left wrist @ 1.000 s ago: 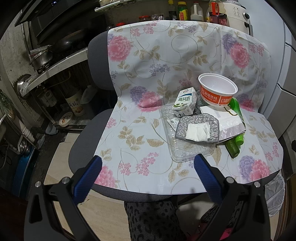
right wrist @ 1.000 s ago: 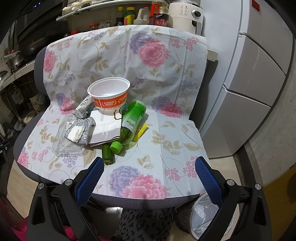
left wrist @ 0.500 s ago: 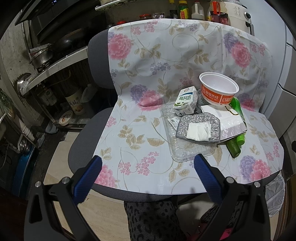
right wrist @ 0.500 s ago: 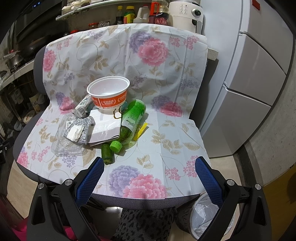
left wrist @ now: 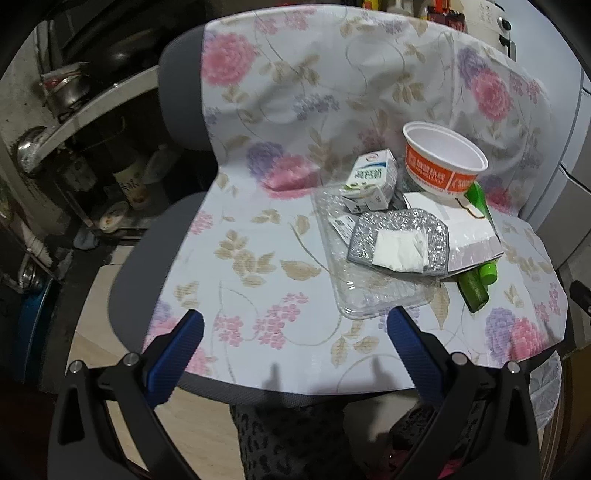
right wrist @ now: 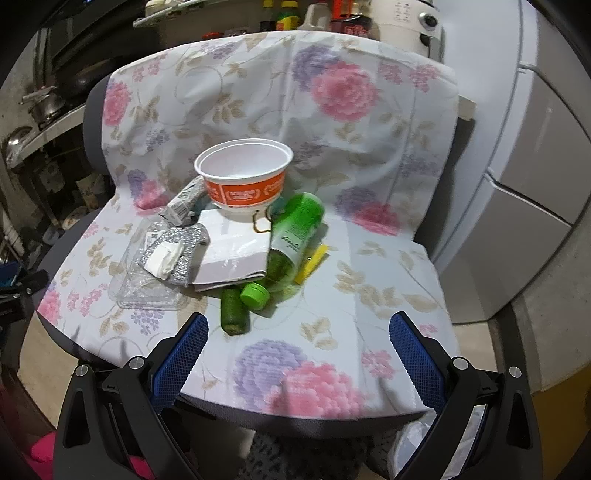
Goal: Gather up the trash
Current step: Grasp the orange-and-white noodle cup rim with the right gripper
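Note:
A pile of trash lies on a chair seat draped in floral cloth (left wrist: 258, 266). It holds an orange-and-white paper bowl (right wrist: 243, 177), a small milk carton (left wrist: 371, 177), a clear plastic tray (left wrist: 369, 291), a silver bubble pouch (left wrist: 399, 240) with a white tissue (left wrist: 400, 251) on it, a white paper bag (right wrist: 236, 254), a green bottle (right wrist: 295, 232) lying on its side, and a cucumber piece (right wrist: 232, 310). My left gripper (left wrist: 295, 332) is open, just short of the tray. My right gripper (right wrist: 299, 332) is open over the seat's front, near the cucumber. Neither holds anything.
A bin lined with a white bag (right wrist: 424, 443) stands under the chair's front right corner. A white fridge (right wrist: 535, 166) is on the right. Dark kitchen shelves with pots (left wrist: 62, 92) are on the left. Bottles and an appliance (right wrist: 406, 22) stand behind the chair back.
Both grippers have moved forward, closer to the chair and the trash pile. Nothing on the seat has shifted, and both grippers stay open.

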A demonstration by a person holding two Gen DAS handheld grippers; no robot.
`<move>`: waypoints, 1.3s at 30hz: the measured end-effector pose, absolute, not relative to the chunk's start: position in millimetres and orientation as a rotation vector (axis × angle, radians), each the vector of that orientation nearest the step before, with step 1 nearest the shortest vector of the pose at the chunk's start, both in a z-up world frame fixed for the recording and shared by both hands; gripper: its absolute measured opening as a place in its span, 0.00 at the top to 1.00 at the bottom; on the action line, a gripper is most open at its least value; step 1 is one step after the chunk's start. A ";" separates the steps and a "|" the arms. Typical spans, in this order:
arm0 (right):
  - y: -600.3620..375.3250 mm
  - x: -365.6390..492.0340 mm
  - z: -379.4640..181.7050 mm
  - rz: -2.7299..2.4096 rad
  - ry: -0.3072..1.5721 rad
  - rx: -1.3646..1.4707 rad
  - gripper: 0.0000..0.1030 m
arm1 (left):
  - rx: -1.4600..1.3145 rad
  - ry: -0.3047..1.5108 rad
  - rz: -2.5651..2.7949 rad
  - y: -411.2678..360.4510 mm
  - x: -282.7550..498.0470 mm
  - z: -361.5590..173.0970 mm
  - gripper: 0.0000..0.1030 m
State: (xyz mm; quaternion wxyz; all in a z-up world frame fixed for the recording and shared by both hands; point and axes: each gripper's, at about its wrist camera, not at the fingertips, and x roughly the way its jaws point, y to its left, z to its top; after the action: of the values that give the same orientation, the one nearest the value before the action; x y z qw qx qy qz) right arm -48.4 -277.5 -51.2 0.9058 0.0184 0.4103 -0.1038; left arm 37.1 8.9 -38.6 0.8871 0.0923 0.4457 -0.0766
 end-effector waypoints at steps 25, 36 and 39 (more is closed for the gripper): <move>-282.1 69.1 -71.7 -0.099 0.796 0.033 0.22 | 0.170 0.992 -0.200 -21.8 124.6 -92.0 0.06; -319.4 155.4 -66.7 -0.165 0.824 0.141 0.56 | 0.210 0.963 -0.197 -46.8 160.8 -94.2 0.17; -327.9 173.8 -79.0 -0.163 0.863 0.198 0.57 | 0.212 0.973 -0.217 -50.8 160.7 -99.8 0.20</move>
State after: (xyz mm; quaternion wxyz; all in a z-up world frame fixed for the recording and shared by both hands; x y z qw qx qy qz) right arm 173.8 -327.9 -79.0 0.9003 0.0955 0.4172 -0.0786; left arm 160.7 -50.8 -99.8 0.8728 0.1015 0.4659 -0.1040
